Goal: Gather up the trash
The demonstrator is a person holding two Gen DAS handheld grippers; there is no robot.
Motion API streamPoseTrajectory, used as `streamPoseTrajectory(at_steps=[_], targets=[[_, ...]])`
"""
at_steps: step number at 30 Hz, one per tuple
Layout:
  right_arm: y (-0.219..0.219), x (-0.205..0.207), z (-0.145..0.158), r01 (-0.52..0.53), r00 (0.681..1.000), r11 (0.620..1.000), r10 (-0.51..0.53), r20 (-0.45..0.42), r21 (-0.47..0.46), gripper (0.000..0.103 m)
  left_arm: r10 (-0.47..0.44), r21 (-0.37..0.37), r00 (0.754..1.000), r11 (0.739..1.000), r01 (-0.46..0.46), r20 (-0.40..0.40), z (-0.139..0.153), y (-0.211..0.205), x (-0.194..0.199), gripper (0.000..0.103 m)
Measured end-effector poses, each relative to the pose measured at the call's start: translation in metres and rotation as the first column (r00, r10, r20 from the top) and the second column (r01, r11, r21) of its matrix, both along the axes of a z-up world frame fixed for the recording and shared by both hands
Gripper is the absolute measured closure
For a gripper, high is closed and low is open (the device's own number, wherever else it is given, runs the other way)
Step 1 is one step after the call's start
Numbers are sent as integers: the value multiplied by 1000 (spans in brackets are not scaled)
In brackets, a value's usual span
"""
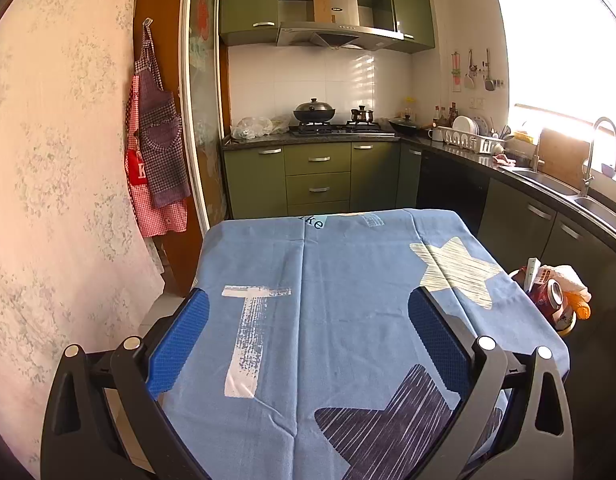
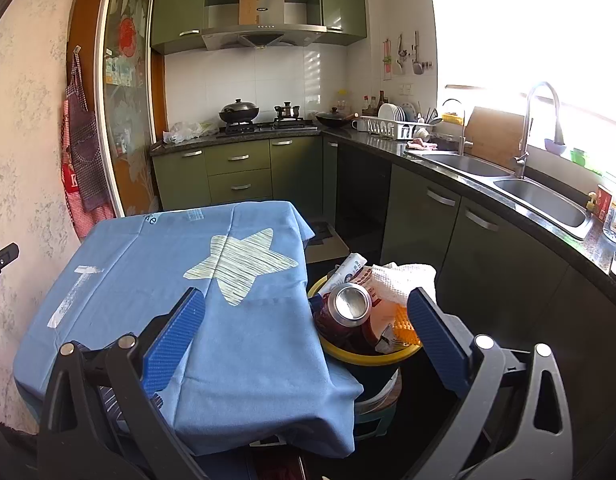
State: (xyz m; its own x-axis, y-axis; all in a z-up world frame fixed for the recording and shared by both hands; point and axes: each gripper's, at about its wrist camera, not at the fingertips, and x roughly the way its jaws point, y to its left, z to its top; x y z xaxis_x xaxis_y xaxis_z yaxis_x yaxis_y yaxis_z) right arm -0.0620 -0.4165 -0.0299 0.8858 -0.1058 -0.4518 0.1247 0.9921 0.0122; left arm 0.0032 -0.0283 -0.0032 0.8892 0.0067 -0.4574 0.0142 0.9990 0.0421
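A yellow-rimmed bin (image 2: 367, 358) stands on the floor at the table's right side, heaped with trash: a red drink can (image 2: 345, 310), a white paper towel (image 2: 403, 282), packaging and something orange (image 2: 405, 330). In the left wrist view the same bin (image 1: 565, 330) shows past the table's right edge with the can (image 1: 549, 294) on top. My left gripper (image 1: 308, 312) is open above the blue tablecloth (image 1: 327, 280), holding nothing. My right gripper (image 2: 306, 308) is open over the table's right corner and the bin, with nothing between its fingers.
The blue cloth with star prints (image 2: 236, 264) covers a small table. Green cabinets and a dark counter with a steel sink (image 2: 539, 200) run along the right. A stove with a wok (image 2: 239, 114) is at the back. Aprons (image 1: 156, 140) hang on the left wall.
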Motion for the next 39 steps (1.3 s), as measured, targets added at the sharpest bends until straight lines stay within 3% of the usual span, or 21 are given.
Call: streamPoseTrajectory(at_steps=[39], targets=[[-2,3,-3,-10,1000,1000,10,-12,2,7,-16,16,1000,1000,16,-4,-2,-4,0,5]])
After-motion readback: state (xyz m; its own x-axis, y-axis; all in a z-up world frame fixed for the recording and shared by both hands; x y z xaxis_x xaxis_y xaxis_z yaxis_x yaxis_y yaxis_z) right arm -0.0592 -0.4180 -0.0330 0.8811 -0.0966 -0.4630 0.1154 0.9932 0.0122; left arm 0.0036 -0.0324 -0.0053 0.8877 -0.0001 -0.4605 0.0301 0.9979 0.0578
